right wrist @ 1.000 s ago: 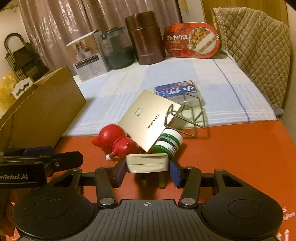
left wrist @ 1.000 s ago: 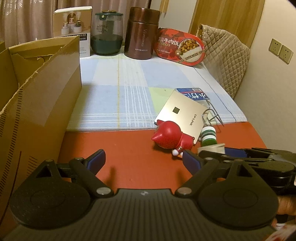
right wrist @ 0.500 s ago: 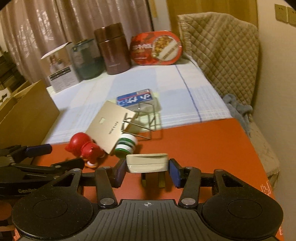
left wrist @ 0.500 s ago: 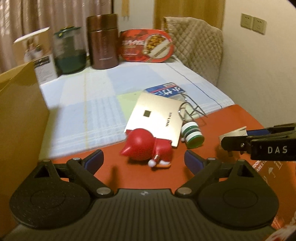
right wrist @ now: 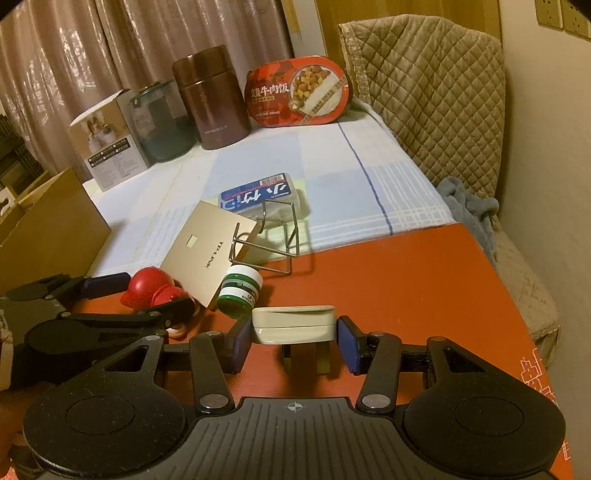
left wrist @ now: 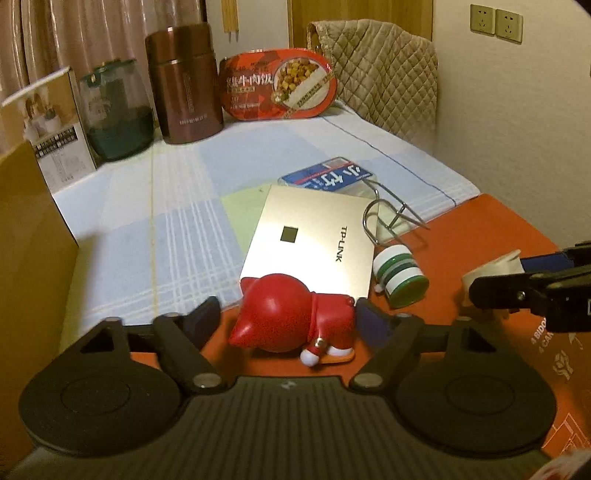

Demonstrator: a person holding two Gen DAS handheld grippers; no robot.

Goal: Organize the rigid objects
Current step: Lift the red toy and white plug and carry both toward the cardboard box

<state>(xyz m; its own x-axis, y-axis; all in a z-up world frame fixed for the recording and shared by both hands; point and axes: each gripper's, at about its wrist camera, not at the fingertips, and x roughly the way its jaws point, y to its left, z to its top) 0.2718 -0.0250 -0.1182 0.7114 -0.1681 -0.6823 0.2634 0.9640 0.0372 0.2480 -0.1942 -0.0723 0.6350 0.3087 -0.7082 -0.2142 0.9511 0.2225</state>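
Left gripper (left wrist: pixel 286 319) sits low over the red tabletop (left wrist: pixel 472 236) with one red toy figure (left wrist: pixel 291 317) lying on its side between the blue pads. The jaws have just been closing in on it; the right pad looks to be at the figure's body, while a gap shows between the left pad and the figure, so whether it is truly clamped I cannot tell from this angle.

Over to the right gripper (right wrist: pixel 293 338), and this one is plain: both pads press the ends of one cream plug adapter (right wrist: pixel 293 325), held clear of the table with two prongs pointing down beneath it.

Counting the loose pieces near the middle: one gold TP-LINK panel (left wrist: pixel 314 240) lying flat just beyond the figure, half on the cloth; one small green-and-white jar (left wrist: pixel 400 275) on its side just right of the panel; one wire stand (left wrist: pixel 391 218) touching the panel's far right corner; one blue-labelled clear box (left wrist: pixel 328 177) just behind that, on the checked tablecloth (left wrist: pixel 177 206).

Far edge of the table, a row of four: one white carton (left wrist: pixel 48 125) at far left, one dark green glass jar (left wrist: pixel 116 110), one brown flask (left wrist: pixel 184 81), one red oval meal tray (left wrist: pixel 277 85) propped up on its edge. One cardboard box (left wrist: pixel 29 236) stands at near left. A quilted chair back (left wrist: pixel 380 74) rises at far right, with two wall sockets (left wrist: pixel 495 20) above it.
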